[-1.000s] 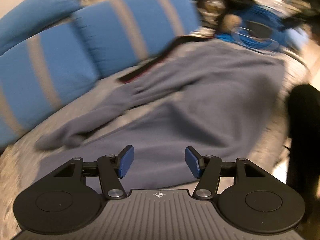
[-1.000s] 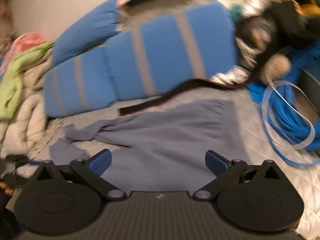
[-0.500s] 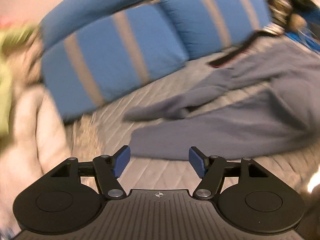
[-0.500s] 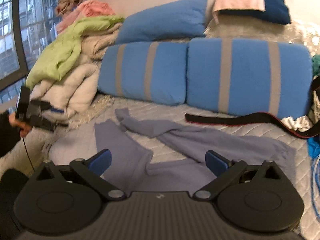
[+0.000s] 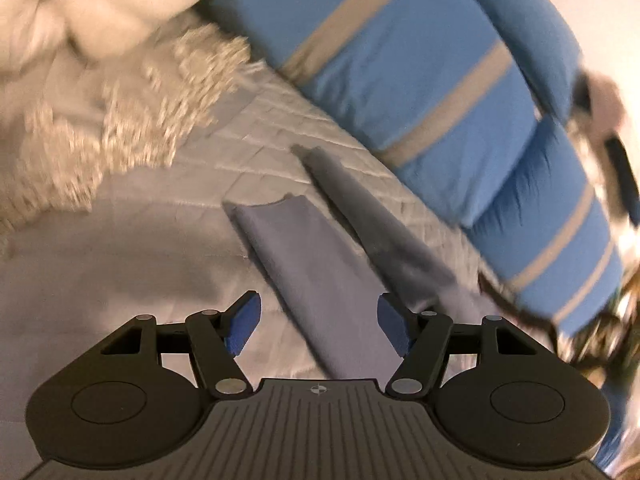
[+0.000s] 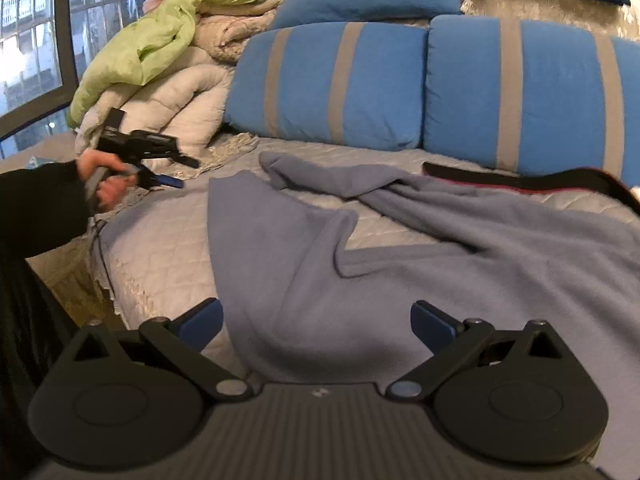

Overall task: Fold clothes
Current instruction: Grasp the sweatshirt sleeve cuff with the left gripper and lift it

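A grey-blue fleece garment [image 6: 400, 248] lies spread and rumpled on the quilted bed [image 6: 160, 248], one sleeve [image 6: 320, 178] stretched toward the pillows. In the left wrist view its near corner [image 5: 312, 264] and the sleeve [image 5: 372, 216] run diagonally. My left gripper [image 5: 318, 322] is open above that corner, nothing between its blue pads. In the right wrist view, the left gripper [image 6: 160, 178] appears at the bed's left edge, held by a hand. My right gripper [image 6: 316, 320] is open, hovering over the garment's near edge.
Blue pillows with grey stripes [image 6: 400, 80] line the back of the bed. A pile of cream, green and pink bedding [image 6: 168, 56] sits at the left. A black strap [image 6: 520, 180] lies beyond the garment. A fringed cream throw [image 5: 132, 108] borders the quilt.
The left gripper has swung left and rolled, from over the garment's body to its left corner. The right gripper has moved in closer over the near edge. Both stay open.
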